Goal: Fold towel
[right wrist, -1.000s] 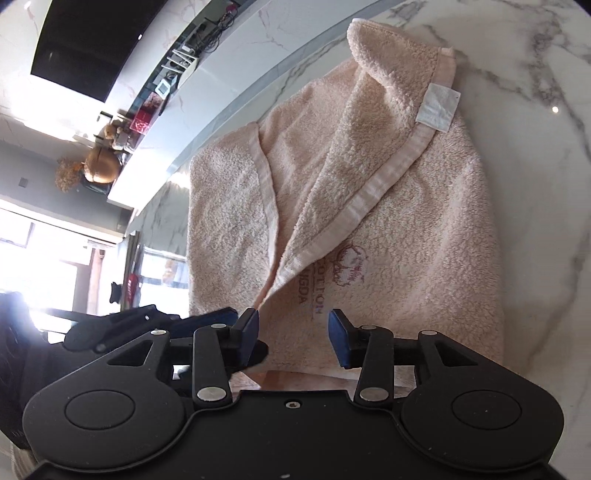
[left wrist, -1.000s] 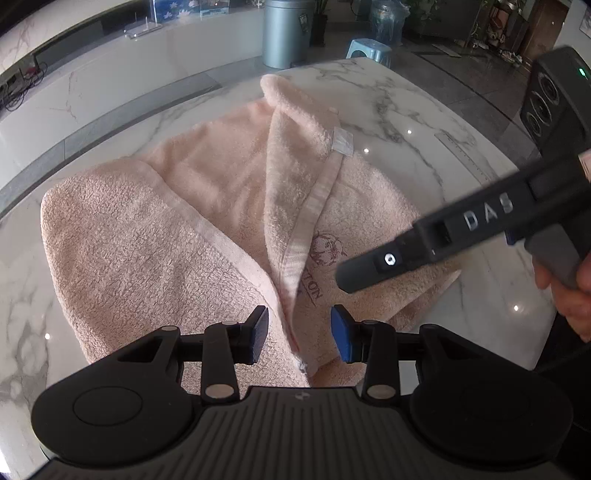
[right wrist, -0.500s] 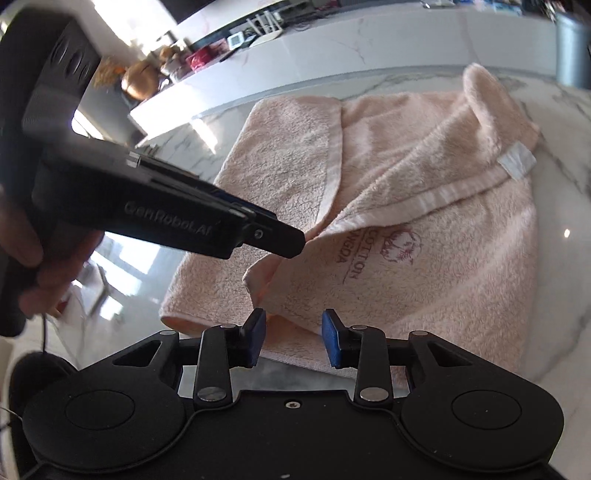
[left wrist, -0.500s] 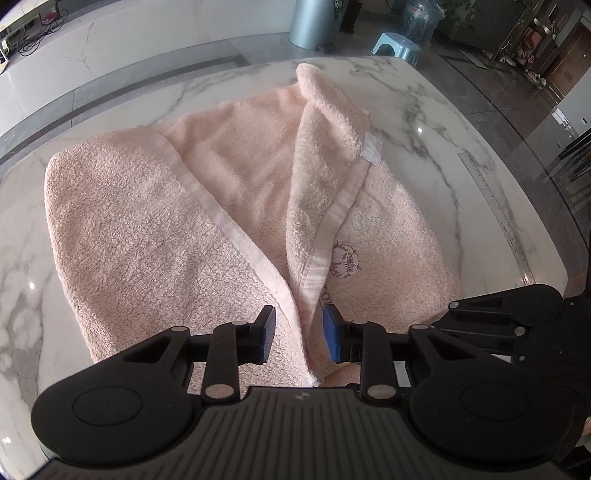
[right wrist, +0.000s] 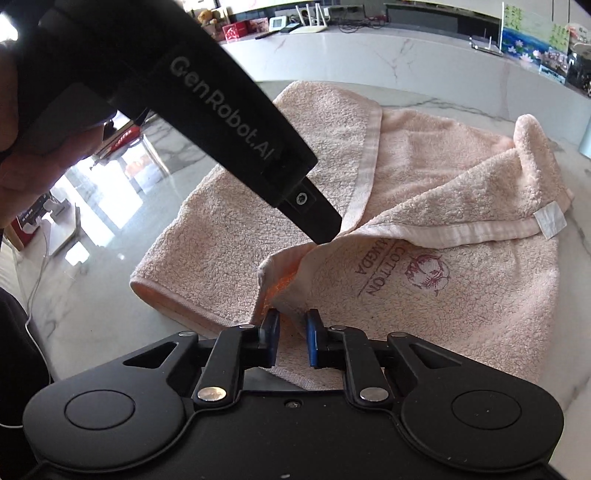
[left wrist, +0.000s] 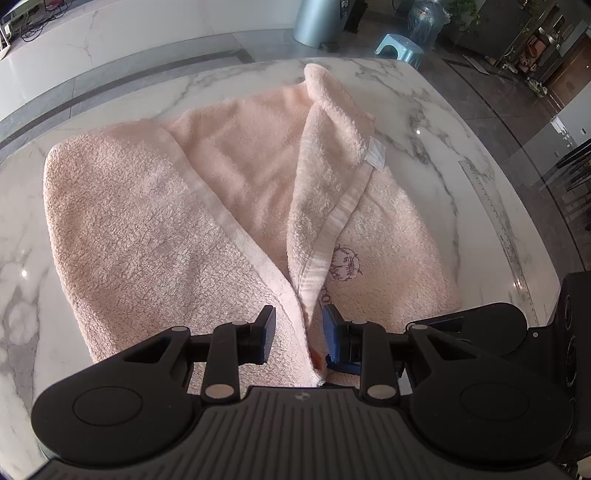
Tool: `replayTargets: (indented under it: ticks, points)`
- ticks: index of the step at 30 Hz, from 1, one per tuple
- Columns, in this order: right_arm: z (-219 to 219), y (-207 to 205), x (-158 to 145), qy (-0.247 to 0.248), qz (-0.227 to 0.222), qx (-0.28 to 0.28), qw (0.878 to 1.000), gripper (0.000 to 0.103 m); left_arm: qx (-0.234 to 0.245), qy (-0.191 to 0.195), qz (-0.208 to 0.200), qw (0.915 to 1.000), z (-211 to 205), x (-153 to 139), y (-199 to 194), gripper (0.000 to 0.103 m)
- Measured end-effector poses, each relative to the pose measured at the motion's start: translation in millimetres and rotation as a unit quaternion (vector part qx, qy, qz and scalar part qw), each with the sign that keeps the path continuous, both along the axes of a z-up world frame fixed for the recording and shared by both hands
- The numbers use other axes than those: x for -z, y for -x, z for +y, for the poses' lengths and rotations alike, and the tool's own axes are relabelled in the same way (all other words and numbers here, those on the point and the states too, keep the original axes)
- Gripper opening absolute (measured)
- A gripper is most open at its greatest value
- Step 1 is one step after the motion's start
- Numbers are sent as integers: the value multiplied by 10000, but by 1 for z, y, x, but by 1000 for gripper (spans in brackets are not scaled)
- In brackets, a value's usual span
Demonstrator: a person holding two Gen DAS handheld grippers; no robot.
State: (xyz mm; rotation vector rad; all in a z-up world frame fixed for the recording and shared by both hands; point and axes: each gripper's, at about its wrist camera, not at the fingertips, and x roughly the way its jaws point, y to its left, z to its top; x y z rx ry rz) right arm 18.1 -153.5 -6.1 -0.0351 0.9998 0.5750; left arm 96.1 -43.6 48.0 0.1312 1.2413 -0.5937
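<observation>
left wrist view, nearest first: the left tongs (left wrist: pixel 298 334) sit low over the near edge of the pink towel (left wrist: pixel 147 236), their blue pads parted, with the towel's pale hemmed border and a lifted corner running up between them; no squeeze on the cloth shows, so they read as open around it. just to the right, the black body of the right tongs (left wrist: pixel 476 332) lies close beside, over the towel's near right part.

right wrist view: the right tongs (right wrist: pixel 291 339) have their blue pads narrowly apart with a raised fold of towel (right wrist: pixel 461 325) standing between them; whether the pads actually pinch it cannot be told. above and left, the left tongs (right wrist: pixel 321 230) reach down in a hand (right wrist: pixel 33 166), tip touching the hem where two folded flaps meet.

the towel lies bunched on a white marble table (left wrist: pixel 424 110), both sides folded inward, a flower logo (left wrist: pixel 345 264) and a white label (left wrist: pixel 376 153) showing on the right flap. a clear ruler (left wrist: pixel 498 229) rests near the table's right edge. beyond the table stand a blue-grey bin (left wrist: pixel 321 20) and a small blue stool (left wrist: pixel 399 46).
</observation>
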Motion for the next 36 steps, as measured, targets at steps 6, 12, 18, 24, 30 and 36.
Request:
replayTargets:
  ticks: [6, 12, 18, 24, 30, 36]
  points:
    - [-11, -1, -10, -209, -66, 58, 9997, 9, -13, -44, 42, 10000, -1, 0, -3, 26]
    - [-23, -4, -19, -579, 6, 141, 9982, 6, -100, -195, 171, 9996, -3, 3, -6, 26]
    - [-13, -5, -18, -820, 164, 32, 9965, 6, -175, -305, 331, 9988, -9, 10, -7, 26]
    - [-20, -6, -14, -811, 181, 140, 9964, 6, -189, -477, 431, 9978, -18, 16, -6, 26]
    - [-27, -3, -15, -787, 201, 194, 9965, 8, -197, -617, 465, 9968, -25, 22, -3, 26]
    - [-39, 2, -14, -613, 330, 100, 9975, 13, -183, -641, 260, 9974, -21, 25, 5, 5]
